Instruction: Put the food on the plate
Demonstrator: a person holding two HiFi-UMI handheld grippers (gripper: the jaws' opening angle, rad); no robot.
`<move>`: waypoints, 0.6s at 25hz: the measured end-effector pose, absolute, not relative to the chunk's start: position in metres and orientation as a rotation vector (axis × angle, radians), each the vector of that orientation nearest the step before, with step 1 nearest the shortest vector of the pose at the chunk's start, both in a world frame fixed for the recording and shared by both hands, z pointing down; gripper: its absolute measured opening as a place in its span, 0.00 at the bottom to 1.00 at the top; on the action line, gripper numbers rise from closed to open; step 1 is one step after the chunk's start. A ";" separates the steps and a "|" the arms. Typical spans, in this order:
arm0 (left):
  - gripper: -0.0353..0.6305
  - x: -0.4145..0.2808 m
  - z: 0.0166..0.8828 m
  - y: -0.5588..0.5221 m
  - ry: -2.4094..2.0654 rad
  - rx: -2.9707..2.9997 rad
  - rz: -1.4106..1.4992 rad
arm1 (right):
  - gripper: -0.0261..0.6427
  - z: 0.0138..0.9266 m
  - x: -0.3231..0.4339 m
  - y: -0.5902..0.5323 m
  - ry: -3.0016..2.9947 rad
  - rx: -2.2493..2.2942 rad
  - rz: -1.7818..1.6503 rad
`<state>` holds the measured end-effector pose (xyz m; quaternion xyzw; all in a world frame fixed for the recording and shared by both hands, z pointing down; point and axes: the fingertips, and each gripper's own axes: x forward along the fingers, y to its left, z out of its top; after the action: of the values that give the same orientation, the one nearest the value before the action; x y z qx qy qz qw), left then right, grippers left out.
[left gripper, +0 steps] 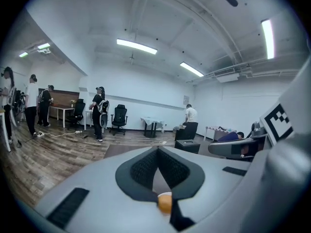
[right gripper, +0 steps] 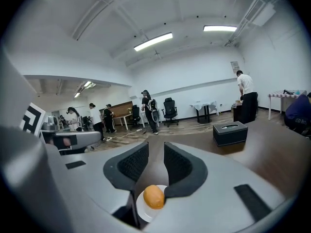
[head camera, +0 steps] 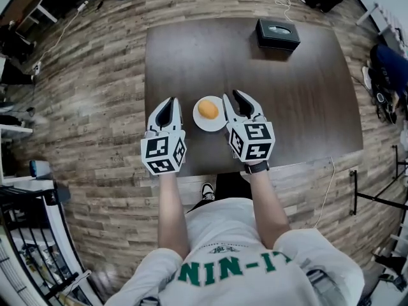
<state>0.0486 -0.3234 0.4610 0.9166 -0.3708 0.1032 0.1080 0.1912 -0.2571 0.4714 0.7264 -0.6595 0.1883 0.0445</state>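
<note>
My left claw (left gripper: 158, 148) was shut, right claw (right gripper: 155, 145) barely apart, both empty; the food (head camera: 207, 109) between them seemed light, soft, best pinched gently by its sides.

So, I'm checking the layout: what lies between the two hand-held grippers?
The head view shows a white plate with the orange food on it, between the left hand-held gripper and the right hand-held gripper.

Green print "NIN-I", rest unclear, on white shirt (head camera: 224, 234)
</note>
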 end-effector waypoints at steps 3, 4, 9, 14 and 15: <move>0.07 0.041 0.438 -0.313 -1.090 2.730 0.272 | 0.19 0.448 0.183 -0.247 -2.024 2.237 0.529; 0.07 0.040 0.430 -0.311 -1.089 2.742 0.257 | 0.19 0.440 0.182 -0.245 -2.025 2.245 0.507; 0.07 0.031 0.401 -0.296 -1.089 2.787 0.204 | 0.14 0.409 0.176 -0.230 -2.007 2.290 0.422; 0.07 0.023 0.374 -0.287 -1.098 2.825 0.137 | 0.10 0.380 0.171 -0.219 -2.006 2.319 0.337; 0.07 0.022 0.369 -0.285 -1.100 2.833 0.125 | 0.10 0.374 0.169 -0.216 -2.008 2.322 0.322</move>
<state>0.0216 -0.2849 0.3686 0.9303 -0.3611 0.0411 0.0500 0.1691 -0.2158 0.3742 0.7519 -0.6504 0.1044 0.0272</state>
